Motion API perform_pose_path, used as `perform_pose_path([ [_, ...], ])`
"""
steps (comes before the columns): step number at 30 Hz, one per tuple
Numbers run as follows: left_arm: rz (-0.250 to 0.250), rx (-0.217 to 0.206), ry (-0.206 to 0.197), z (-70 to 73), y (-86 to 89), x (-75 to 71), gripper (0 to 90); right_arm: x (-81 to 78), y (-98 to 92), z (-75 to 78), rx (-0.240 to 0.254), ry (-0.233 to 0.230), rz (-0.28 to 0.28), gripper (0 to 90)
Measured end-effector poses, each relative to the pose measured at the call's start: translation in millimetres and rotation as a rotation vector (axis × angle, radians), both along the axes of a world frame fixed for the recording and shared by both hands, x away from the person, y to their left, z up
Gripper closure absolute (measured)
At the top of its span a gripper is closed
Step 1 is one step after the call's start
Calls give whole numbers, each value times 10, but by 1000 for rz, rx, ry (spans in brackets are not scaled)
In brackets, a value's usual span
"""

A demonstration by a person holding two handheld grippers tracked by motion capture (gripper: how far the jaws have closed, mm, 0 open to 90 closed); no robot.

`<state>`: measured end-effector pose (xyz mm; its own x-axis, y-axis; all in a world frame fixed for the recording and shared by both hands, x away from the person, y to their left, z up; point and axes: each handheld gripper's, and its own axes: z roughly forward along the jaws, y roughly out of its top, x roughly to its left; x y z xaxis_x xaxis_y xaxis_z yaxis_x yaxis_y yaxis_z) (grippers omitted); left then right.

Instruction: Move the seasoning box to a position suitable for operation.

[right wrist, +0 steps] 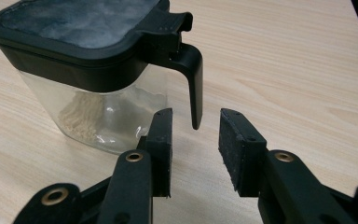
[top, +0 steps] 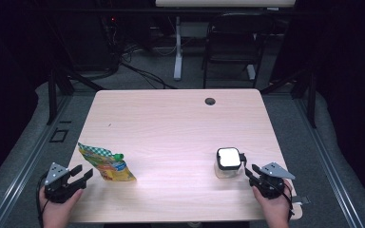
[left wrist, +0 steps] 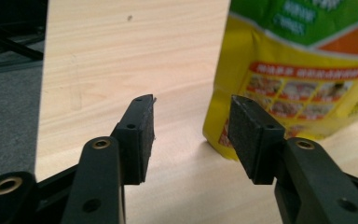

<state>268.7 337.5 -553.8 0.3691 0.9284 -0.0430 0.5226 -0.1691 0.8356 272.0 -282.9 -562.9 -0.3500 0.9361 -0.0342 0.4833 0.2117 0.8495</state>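
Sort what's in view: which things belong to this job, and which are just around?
In the job:
- yellow-green foil pouch with green cap, before the open left gripper
- clear plastic canister with black handled lid, before the open right gripper

Just around:
- black folding chair
- white desk leg

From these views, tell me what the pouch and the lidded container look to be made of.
Pouch: looks like flexible printed plastic film, glossy, with creases and a green screw cap.
Container: the body looks like clear hard plastic, possibly glass; a pale powder shows through it. Its lid and handle look like matte black moulded plastic.
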Motion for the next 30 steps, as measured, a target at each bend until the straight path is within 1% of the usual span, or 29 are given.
perform_pose_path([
  [1, -6, -1, 3, -3, -1, -5, 526, -8, 6, 4, -4, -8, -5, 648],
  [3, -9, -1, -5, -7, -5, -13, 527, -15, 6, 10, -12, -9, -11, 642],
  [5, -3, 4, -10, 4, 1, -20, 502, -19, 3, 7, -12, -11, -18, 635],
  [7, 4, -20, -16, 16, 23, -27, 493, -14, -3, 6, -11, -6, -19, 635],
  [8, 15, -46, -21, 29, 42, -35, 473, 2, 0, 0, 0, -20, -24, 635],
  [9, 15, -46, -21, 29, 42, -35, 467, 2, 0, 0, 0, -20, -24, 635],
  [10, 26, -52, -21, 33, 50, -39, 463, 16, 3, 1, -5, -17, -22, 636],
  [11, 49, -42, -9, 35, 44, -33, 462, 20, 6, -3, -1, -17, -18, 636],
  [13, 51, -42, -7, 32, 42, -31, 460, 30, 13, -12, -2, -14, -15, 635],
  [15, 42, -49, -1, 29, 37, -28, 472, 46, 35, -32, -1, -6, -10, 636],
  [16, 37, -48, 3, 20, 20, -23, 481, 72, 61, -46, -12, -4, -7, 642],
  [18, 32, -44, 7, 17, 13, -21, 489, 89, 79, -56, -6, -5, -10, 650],
  [19, 29, -40, 3, 12, 1, -19, 489, 101, 88, -57, -18, -1, -9, 664],
  [21, 25, -34, -8, 15, -11, -27, 511, 120, 117, -58, -12, 1, -2, 677],
  [22, 27, -32, -19, 21, -16, -36, 518, 134, 144, -50, -39, 4, 3, 695],
  [23, 27, -32, -19, 21, -16, -36, 523, 134, 144, -50, -39, 4, 3, 695],
  [24, 38, -28, -20, 29, -13, -43, 526, 163, 171, -42, -72, 5, -5, 709],
  [25, 38, -28, -20, 29, -13, -43, 529, 163, 171, -42, -72, 5, -5, 709],
  [26, 42, -35, -26, 33, 1, -48, 530, 208, 186, -25, -73, 4, -29, 740],
  [27, 46, -34, -24, 36, 7, -52, 530, 225, 186, -21, -67, 3, -37, 747],
  [28, 46, -33, -22, 36, 14, -53, 531, 247, 181, -19, -55, 6, -43, 752],
  [30, 51, -33, -22, 23, 32, -53, 533, 290, 171, -26, -46, 20, -46, 764],
])
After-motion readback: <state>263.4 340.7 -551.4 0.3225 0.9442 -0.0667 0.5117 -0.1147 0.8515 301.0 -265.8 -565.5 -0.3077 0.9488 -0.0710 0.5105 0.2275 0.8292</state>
